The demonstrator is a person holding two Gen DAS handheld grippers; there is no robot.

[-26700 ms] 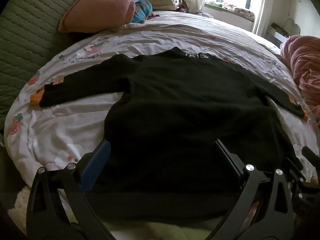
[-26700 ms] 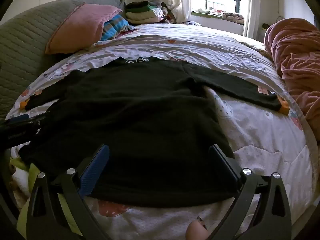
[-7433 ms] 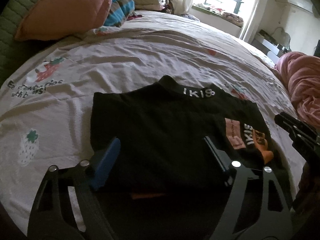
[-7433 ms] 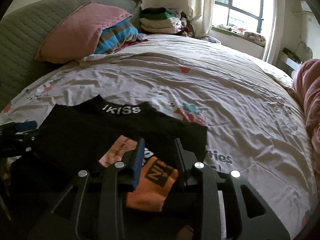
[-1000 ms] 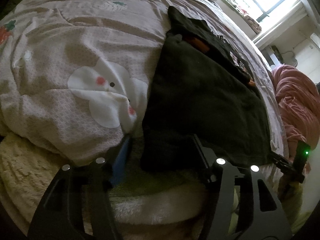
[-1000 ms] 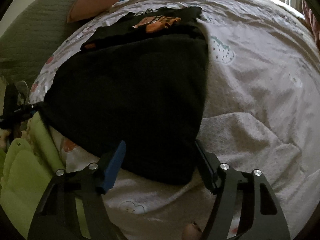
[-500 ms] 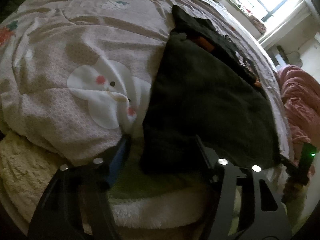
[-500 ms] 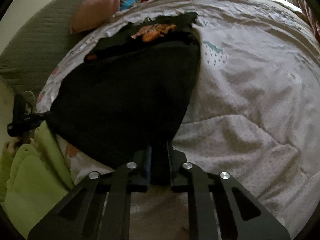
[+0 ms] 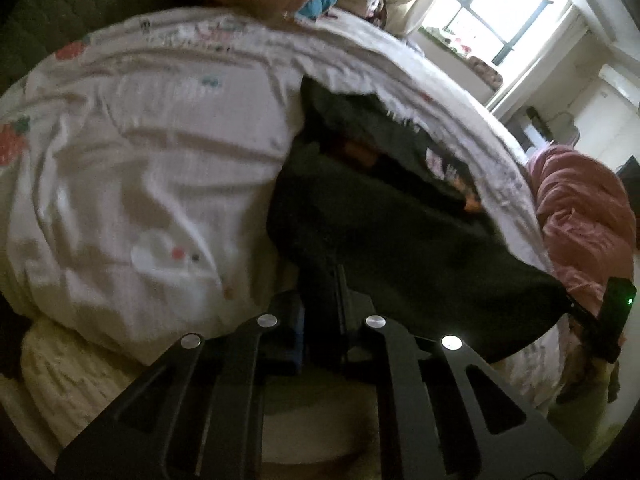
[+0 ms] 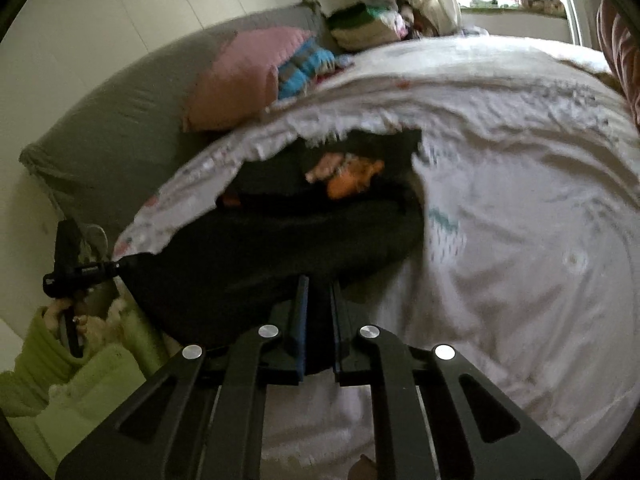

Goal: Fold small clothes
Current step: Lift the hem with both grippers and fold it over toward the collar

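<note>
Left tool (image 9: 324,280) clamping tight on the near hem corner of the black top (image 9: 400,240), dark cloth pinched between the closed jaws. Right tool (image 10: 318,292) likewise pinching the other near corner of the same garment (image 10: 288,248), blue pads pressing on the fabric from both sides. Near hem hanging stretched between the two tools, raised clear of the bed's front edge, sagging a little in the middle. Each tool also showing in the other's view: the right one (image 9: 576,308) at the far right edge with a green light glowing on its body, the left one (image 10: 116,268) at the left edge, both gripping hem corners. Far half of the top lying flat on the white printed bedsheet (image 9: 160,152), sleeves folded across it, orange cuffs (image 10: 352,180) sitting on the black cloth. Beyond, a pink pillow (image 10: 244,76) leaning on the grey-green headboard (image 10: 120,128), a stack of folded clothes (image 10: 360,24) behind it. Pink blanket (image 9: 580,208) bunching along the bed's right side, below the bright window (image 9: 488,12). Both views blurring somewhat.
</note>
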